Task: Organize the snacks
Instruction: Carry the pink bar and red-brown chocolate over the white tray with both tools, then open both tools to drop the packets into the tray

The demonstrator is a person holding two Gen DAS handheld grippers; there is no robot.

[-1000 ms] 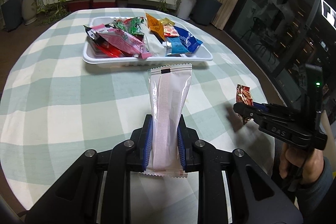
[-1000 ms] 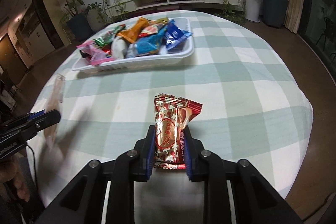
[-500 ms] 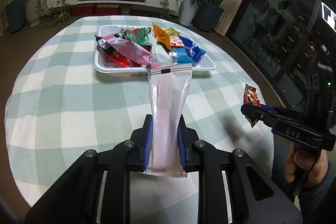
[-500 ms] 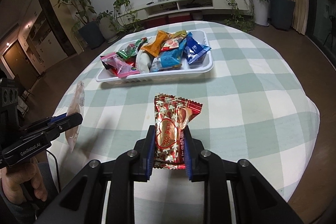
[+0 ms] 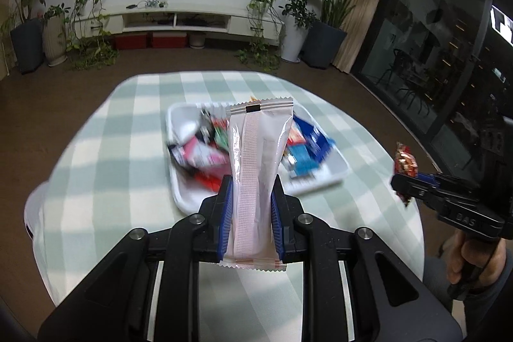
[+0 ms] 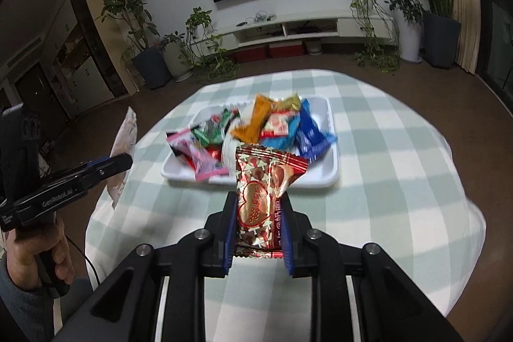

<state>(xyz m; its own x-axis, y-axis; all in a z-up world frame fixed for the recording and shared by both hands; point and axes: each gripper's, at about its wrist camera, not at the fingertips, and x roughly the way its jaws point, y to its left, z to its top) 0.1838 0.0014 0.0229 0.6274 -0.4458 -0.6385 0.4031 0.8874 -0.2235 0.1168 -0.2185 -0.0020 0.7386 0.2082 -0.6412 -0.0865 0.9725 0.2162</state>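
My left gripper (image 5: pixel 250 191) is shut on a long pale pink snack packet (image 5: pixel 256 169) that stands up between the jaws; the packet also shows in the right wrist view (image 6: pixel 123 146). My right gripper (image 6: pixel 259 207) is shut on a red heart-print snack packet (image 6: pixel 261 197), also seen from the left wrist (image 5: pixel 405 164). Both are held high above the table, short of a white tray (image 6: pixel 330 172) (image 5: pixel 336 172) filled with several coloured snack packets.
The round table has a green and white checked cloth (image 6: pixel 384 149). Behind it are a TV wall, a low white shelf (image 6: pixel 288 31) and potted plants. Dark glass doors (image 5: pixel 433 53) stand at the right. The table edges fall away on all sides.
Both grippers have risen and pulled back from the table with their packets still held. The tray now looks farther and lower, and more of the room shows.
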